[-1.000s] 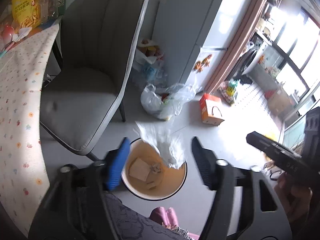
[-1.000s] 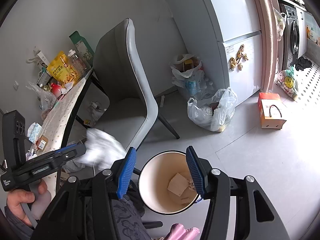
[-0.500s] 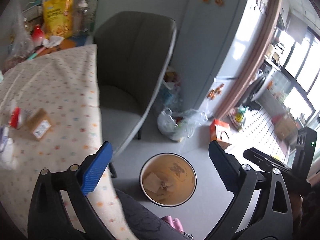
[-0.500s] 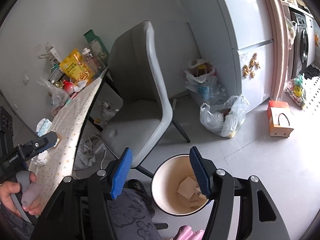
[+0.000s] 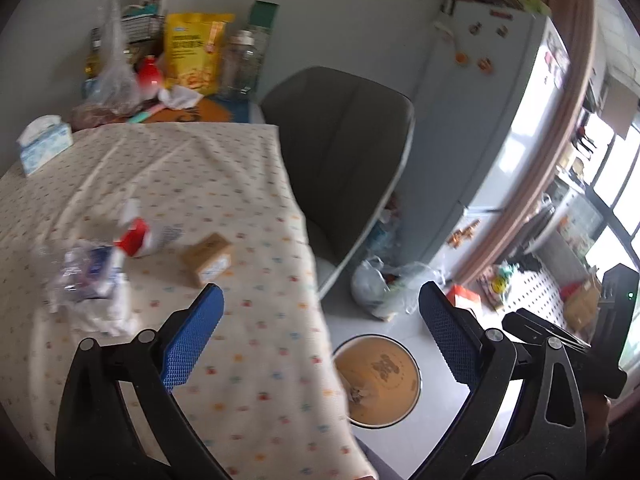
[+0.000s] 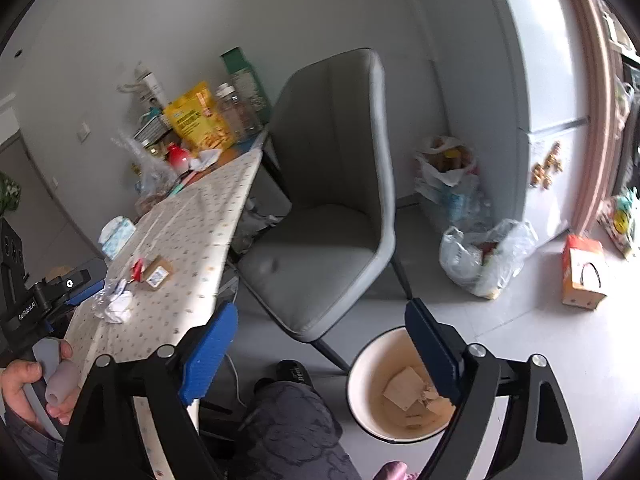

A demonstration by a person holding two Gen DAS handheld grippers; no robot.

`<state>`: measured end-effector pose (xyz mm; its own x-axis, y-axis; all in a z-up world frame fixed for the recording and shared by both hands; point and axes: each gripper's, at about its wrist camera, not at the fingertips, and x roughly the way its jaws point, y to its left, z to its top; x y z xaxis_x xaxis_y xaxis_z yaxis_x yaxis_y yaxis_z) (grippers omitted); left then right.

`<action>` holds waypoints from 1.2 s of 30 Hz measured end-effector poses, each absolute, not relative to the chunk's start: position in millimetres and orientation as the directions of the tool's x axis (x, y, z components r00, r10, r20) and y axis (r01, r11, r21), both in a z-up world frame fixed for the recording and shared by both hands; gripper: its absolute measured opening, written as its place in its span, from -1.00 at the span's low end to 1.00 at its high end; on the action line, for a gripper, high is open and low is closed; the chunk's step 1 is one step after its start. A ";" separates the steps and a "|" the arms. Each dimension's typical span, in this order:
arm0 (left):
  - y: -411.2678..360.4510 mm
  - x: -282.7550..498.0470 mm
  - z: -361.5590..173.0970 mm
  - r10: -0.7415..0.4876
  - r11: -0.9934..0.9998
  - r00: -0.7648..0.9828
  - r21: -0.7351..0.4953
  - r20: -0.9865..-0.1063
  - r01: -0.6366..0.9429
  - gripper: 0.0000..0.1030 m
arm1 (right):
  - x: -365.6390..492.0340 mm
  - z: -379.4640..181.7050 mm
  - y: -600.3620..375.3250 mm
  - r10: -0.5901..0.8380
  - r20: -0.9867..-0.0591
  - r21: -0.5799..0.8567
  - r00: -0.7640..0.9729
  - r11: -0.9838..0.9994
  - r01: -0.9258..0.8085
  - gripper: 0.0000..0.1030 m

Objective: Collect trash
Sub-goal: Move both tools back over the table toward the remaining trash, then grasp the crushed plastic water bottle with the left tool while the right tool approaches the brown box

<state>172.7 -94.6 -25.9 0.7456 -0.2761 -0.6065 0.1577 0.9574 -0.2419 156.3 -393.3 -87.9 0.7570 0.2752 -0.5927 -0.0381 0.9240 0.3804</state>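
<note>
My left gripper [image 5: 320,332] is open and empty above the table's right edge. On the dotted tablecloth [image 5: 248,360] lie a small cardboard box [image 5: 208,258], a red and white wrapper [image 5: 138,236], crumpled clear plastic [image 5: 86,272] and a white paper wad [image 5: 104,316]. The round bin [image 5: 376,380] stands on the floor below the table edge. My right gripper [image 6: 320,348] is open and empty above the floor; the bin [image 6: 400,392] with cardboard scraps is under its right finger. The same box [image 6: 158,274] and white wad [image 6: 118,306] show in the right wrist view.
A grey chair [image 6: 328,208] stands at the table's end. Full plastic bags [image 6: 484,256] and an orange carton [image 6: 582,276] sit on the floor by the fridge [image 6: 532,80]. A tissue box [image 5: 42,142], a yellow snack bag [image 5: 194,52] and bottles crowd the table's far end.
The white plastic trash left my left gripper and dropped at the bin. My left gripper then opened wide and swung left and up over the table. The right gripper opened wider.
</note>
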 end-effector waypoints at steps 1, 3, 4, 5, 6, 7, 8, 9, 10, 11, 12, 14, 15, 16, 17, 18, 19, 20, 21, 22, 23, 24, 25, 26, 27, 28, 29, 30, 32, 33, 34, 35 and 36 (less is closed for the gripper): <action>-85.3 170.8 -25.0 -0.268 0.958 0.752 -0.247 -0.602 0.143 0.88 | 158.1 -85.0 -386.5 0.279 -0.591 0.375 0.757 0.926 -0.048 0.68; -71.2 168.1 -23.9 -0.256 0.959 0.761 -0.254 -0.596 0.123 0.88 | 162.1 -79.9 -372.5 0.290 -0.589 0.368 0.754 0.927 -0.069 0.68; -61.1 166.5 -23.5 -0.245 0.960 0.767 -0.258 -0.593 0.107 0.88 | 164.0 -77.6 -365.7 0.297 -0.588 0.366 0.753 0.927 -0.079 0.68; -53.0 165.4 -23.4 -0.235 0.961 0.772 -0.261 -0.590 0.094 0.88 | 165.6 -75.9 -360.6 0.302 -0.587 0.365 0.751 0.927 -0.087 0.68; -46.2 164.2 -23.3 -0.228 0.961 0.776 -0.263 -0.587 0.083 0.88 | 167.5 -73.7 -352.7 0.310 -0.586 0.360 0.748 0.927 -0.102 0.68; -39.0 162.9 -23.7 -0.220 0.961 0.781 -0.267 -0.585 0.070 0.88 | 169.0 -71.8 -345.3 0.316 -0.587 0.354 0.746 0.928 -0.114 0.68; -27.9 161.3 -24.2 -0.210 0.959 0.787 -0.277 -0.580 0.052 0.88 | 170.6 -70.2 -338.1 0.321 -0.588 0.349 0.743 0.929 -0.125 0.68; -21.0 159.8 -24.4 -0.208 0.958 0.790 -0.285 -0.577 0.044 0.88 | 171.8 -69.1 -331.3 0.326 -0.589 0.346 0.740 0.929 -0.134 0.68; -13.4 159.0 -25.3 -0.209 0.955 0.791 -0.295 -0.575 0.038 0.88 | 173.4 -68.1 -324.4 0.331 -0.590 0.342 0.736 0.929 -0.144 0.68; -4.3 158.5 -27.1 -0.203 0.953 0.793 -0.302 -0.575 0.025 0.88 | 175.1 -67.1 -316.6 0.338 -0.592 0.338 0.731 0.928 -0.155 0.68; 1.8 157.8 -28.1 -0.195 0.953 0.795 -0.304 -0.575 0.014 0.88 | 176.6 -66.6 -311.5 0.341 -0.594 0.336 0.728 0.928 -0.161 0.68; 15.2 156.8 -31.9 -0.181 0.951 0.797 -0.308 -0.576 -0.007 0.88 | 178.7 -65.4 -300.1 0.350 -0.597 0.331 0.722 0.927 -0.176 0.68; 21.6 156.6 -34.0 -0.172 0.950 0.798 -0.311 -0.578 -0.020 0.88 | 180.1 -64.8 -293.1 0.356 -0.598 0.327 0.718 0.926 -0.187 0.68; 26.3 156.4 -35.7 -0.166 0.949 0.798 -0.313 -0.580 -0.030 0.88 | 181.4 -64.7 -288.0 0.359 -0.600 0.324 0.715 0.926 -0.193 0.68; 35.2 156.5 -38.7 -0.158 0.946 0.797 -0.321 -0.582 -0.048 0.88 | 182.5 -64.9 -283.4 0.362 -0.602 0.323 0.711 0.925 -0.198 0.68; 40.7 156.4 -40.5 -0.153 0.943 0.797 -0.327 -0.584 -0.058 0.88 | 184.0 -65.2 -276.5 0.369 -0.605 0.321 0.706 0.924 -0.207 0.68; 47.8 156.8 -42.5 -0.146 0.940 0.797 -0.333 -0.586 -0.072 0.88 | 184.8 -65.7 -272.7 0.370 -0.607 0.319 0.703 0.924 -0.211 0.68; 53.0 157.3 -44.3 -0.139 0.938 0.796 -0.336 -0.589 -0.085 0.88 | 185.8 -65.9 -267.5 0.373 -0.609 0.316 0.700 0.923 -0.218 0.68; 59.4 159.0 -46.1 -0.131 0.934 0.795 -0.343 -0.592 -0.101 0.88 | 187.2 -66.5 -262.1 0.378 -0.611 0.315 0.695 0.922 -0.225 0.68; 65.9 160.0 -48.0 -0.130 0.928 0.794 -0.356 -0.593 -0.114 0.88 | 188.5 -67.5 -257.2 0.383 -0.614 0.314 0.690 0.921 -0.231 0.68; 73.0 161.3 -50.1 -0.131 0.920 0.794 -0.372 -0.594 -0.127 0.88 | 189.0 -68.5 -254.3 0.386 -0.616 0.314 0.687 0.920 -0.235 0.68; 80.8 163.7 -52.6 -0.124 0.911 0.792 -0.385 -0.598 -0.148 0.88 | 190.3 -69.4 -250.1 0.392 -0.618 0.316 0.682 0.918 -0.241 0.68; 85.1 165.2 -54.3 -0.118 0.907 0.790 -0.390 -0.602 -0.162 0.88 | 191.5 -70.6 -247.8 0.396 -0.619 0.317 0.678 0.916 -0.246 0.68; 92.0 168.3 -57.1 -0.111 0.899 0.788 -0.399 -0.606 -0.181 0.88 | 192.8 -71.5 -244.6 0.400 -0.621 0.317 0.674 0.915 -0.251 0.68; 96.0 170.5 -59.3 -0.107 0.894 0.786 -0.404 -0.609 -0.191 0.88 | 194.8 -72.8 -240.7 0.404 -0.624 0.317 0.669 0.913 -0.255 0.68; 100.1 173.8 -62.0 -0.102 0.891 0.783 -0.407 -0.614 -0.203 0.88 | 197.0 -73.8 -238.5 0.407 -0.626 0.319 0.665 0.912 -0.259 0.68; 101.5 176.2 -63.8 -0.099 0.889 0.780 -0.407 -0.618 -0.209 0.88 | 199.9 -74.8 -237.0 0.411 -0.627 0.321 0.662 0.910 -0.261 0.68; 103.6 179.1 -66.4 -0.096 0.886 0.777 -0.409 -0.622 -0.218 0.88 | 202.2 -75.7 -235.5 0.414 -0.628 0.324 0.659 0.909 -0.263 0.68; 106.5 184.2 -71.5 -0.096 0.880 0.770 -0.416 -0.630 -0.230 0.88 | 207.0 -76.3 -231.2 0.423 -0.629 0.330 0.652 0.905 -0.269 0.68; 107.4 187.1 -74.1 -0.100 0.877 0.767 -0.420 -0.634 -0.233 0.88 | 208.4 -75.8 -229.6 0.427 -0.628 0.332 0.650 0.903 -0.272 0.68; 107.8 190.2 -76.9 -0.102 0.875 0.762 -0.422 -0.639 -0.236 0.88 | 210.6 -75.4 -227.3 0.431 -0.627 0.334 0.648 0.901 -0.276 0.68; 107.3 192.1 -78.4 -0.104 0.874 0.760 -0.424 -0.641 -0.238 0.88 | 213.3 -75.0 -224.0 0.438 -0.626 0.336 0.645 0.898 -0.284 0.68; 107.3 195.0 -80.9 -0.108 0.872 0.757 -0.427 -0.644 -0.239 0.88 | 214.8 -74.7 -221.7 0.441 -0.626 0.336 0.643 0.897 -0.288 0.68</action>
<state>195.0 107.3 -80.9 0.7573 -0.1079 -0.6441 -0.2391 0.8720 -0.4272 214.8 -221.7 -74.7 0.6430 0.4411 -0.6261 -0.2884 0.8968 0.3356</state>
